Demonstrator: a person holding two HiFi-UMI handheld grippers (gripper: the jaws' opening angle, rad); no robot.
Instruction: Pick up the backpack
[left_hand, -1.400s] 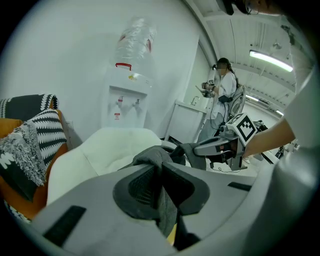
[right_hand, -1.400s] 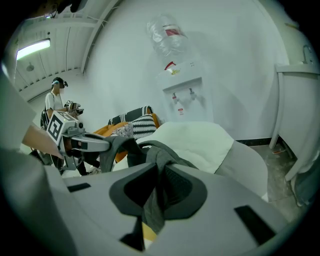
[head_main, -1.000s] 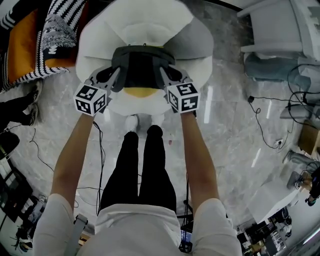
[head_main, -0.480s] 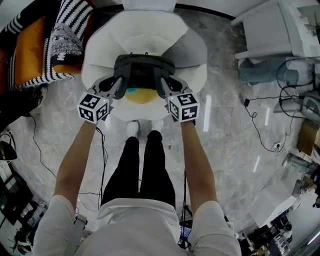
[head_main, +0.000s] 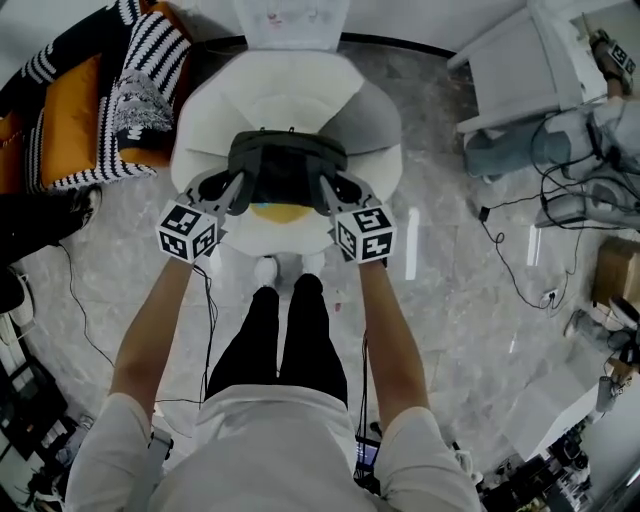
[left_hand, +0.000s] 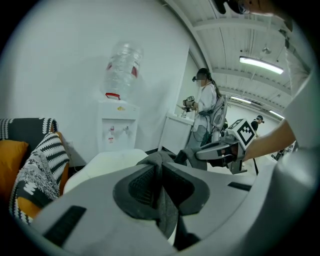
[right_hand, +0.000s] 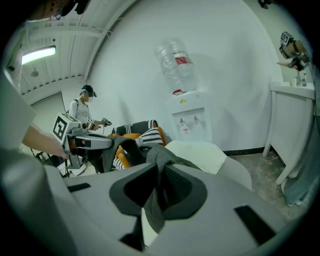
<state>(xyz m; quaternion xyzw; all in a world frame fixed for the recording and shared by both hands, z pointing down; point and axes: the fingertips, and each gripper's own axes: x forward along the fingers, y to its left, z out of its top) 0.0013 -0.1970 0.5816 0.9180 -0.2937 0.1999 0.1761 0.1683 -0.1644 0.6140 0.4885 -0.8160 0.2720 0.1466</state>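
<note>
Holding the backpack (head_main: 287, 170) by two bunched folds of its grey cloth, you have it hanging over the seat of the white armchair (head_main: 200, 125). It seems to be off the cushion, though the head view does not show the gap plainly. The left gripper (head_main: 233, 187) takes the bag's upper edge on the armchair's left side and the right gripper (head_main: 330, 186) takes the matching edge on its right. In each gripper view the jaws stand nearly together, and the ribbed pads (left_hand: 142, 184) pinch a fold of fabric that spills out below them.

Gripping both sides at the same height likely keeps the bag level, so it hangs squarely and does not swing off one corner. Both grippers tilt down toward the armchair, which probably lets the load pull along the pads and not sideways out of them. The yellow panel (head_main: 280, 210) sits at the edge nearest your feet.

The pickup looks mostly done. Cloth pinched this thinly could slip, so a steady, matched rise away from the armchair suits best.
</note>
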